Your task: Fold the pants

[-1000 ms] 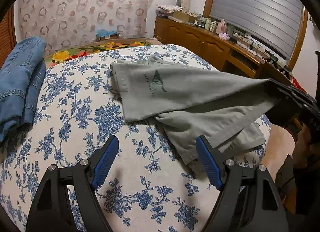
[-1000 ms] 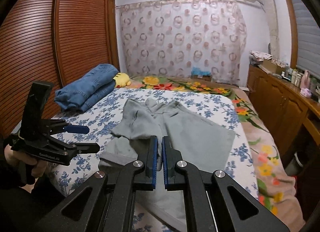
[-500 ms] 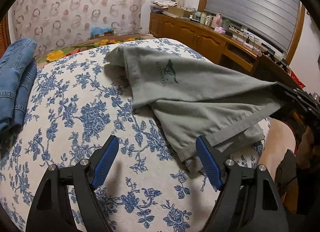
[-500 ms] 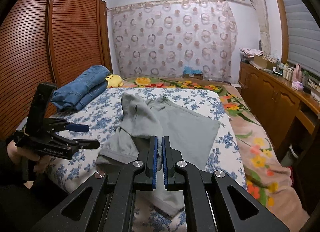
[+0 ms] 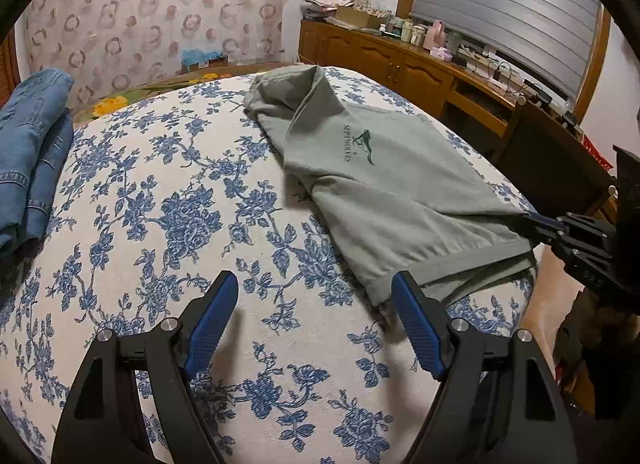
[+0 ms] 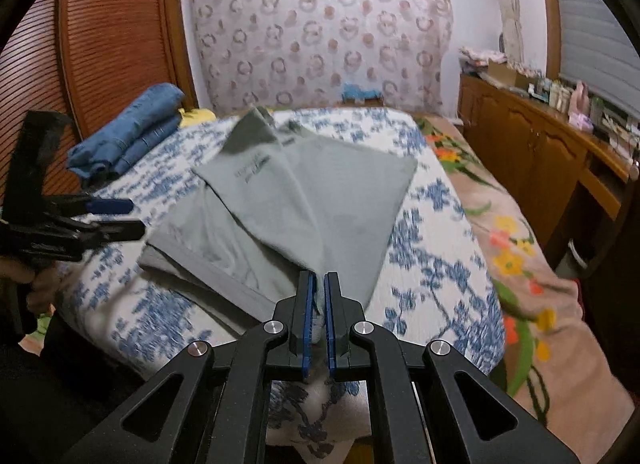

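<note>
Grey pants [image 5: 384,192] lie on the bed [image 5: 168,224], spread ahead and to the right of the left hand-held gripper [image 5: 316,322]. That one is wide open and holds nothing; its right finger sits just beside the near hem, not clearly touching it. The right hand-held gripper [image 6: 317,296] has its jaws nearly closed with a fold of grey cloth pinched between them; from the left wrist view it is at the far right [image 5: 540,222], gripping the near right edge of the pants and lifting it off the bed.

Progress, as a judgement: early to middle. One leg or panel looks laid over the other, with a printed logo [image 5: 358,146] facing up, and two hem layers stack at the near end. The far end is bunched and raised in a ridge, not flat. No neat compact fold yet. The right wrist view is motion-blurred, so the exact edge alignment is hard to tell.

Left to do, likely: pull the cloth flat, square the legs, then fold the length over once or twice. The free left one would probably need to take the near hem corner.

Folded jeans [image 5: 28,168] sit well off to the left, apart from the pants.
</note>
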`<state>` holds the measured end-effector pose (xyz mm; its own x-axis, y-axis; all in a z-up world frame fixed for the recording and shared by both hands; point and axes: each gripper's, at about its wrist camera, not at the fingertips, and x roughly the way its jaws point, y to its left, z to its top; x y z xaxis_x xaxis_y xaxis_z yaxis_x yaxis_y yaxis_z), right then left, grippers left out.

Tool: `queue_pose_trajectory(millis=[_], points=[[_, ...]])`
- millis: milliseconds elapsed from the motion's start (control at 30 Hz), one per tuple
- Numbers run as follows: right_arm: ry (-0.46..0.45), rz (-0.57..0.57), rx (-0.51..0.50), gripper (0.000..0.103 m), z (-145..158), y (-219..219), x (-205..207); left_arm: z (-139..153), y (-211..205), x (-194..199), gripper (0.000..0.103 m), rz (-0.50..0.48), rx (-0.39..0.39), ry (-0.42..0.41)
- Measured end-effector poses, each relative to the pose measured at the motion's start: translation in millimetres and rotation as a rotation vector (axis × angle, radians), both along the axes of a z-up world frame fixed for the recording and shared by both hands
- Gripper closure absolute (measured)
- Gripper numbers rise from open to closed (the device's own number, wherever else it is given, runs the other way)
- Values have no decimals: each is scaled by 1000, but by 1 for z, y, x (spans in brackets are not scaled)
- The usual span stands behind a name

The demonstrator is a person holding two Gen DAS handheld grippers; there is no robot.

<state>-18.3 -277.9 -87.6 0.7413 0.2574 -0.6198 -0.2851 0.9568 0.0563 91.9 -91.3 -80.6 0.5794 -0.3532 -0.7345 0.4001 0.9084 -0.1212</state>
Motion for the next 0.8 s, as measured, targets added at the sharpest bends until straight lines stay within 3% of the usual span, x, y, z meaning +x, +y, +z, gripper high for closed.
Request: queue_pose_trajectory(millis=[133, 200, 267, 400, 633, 800], points=[[9, -3, 3, 96, 2, -2, 0, -1, 3, -2, 30, -8, -4, 1], [3, -11, 8, 87, 6, -4, -2, -1, 3, -4, 39, -20, -10, 2], [-2, -18, 16, 71, 9, -8, -1, -2, 1, -5, 49, -34, -16, 5], [-4, -23, 33, 69, 7, -9, -1, -3, -8, -10, 67, -88, -23, 12], [19, -25, 30, 69, -5, -7, 4, -5, -22, -11, 75, -138, -15, 16], [34, -32, 45, 69, -5, -10, 8, -3, -23, -13, 94, -156, -41, 6]])
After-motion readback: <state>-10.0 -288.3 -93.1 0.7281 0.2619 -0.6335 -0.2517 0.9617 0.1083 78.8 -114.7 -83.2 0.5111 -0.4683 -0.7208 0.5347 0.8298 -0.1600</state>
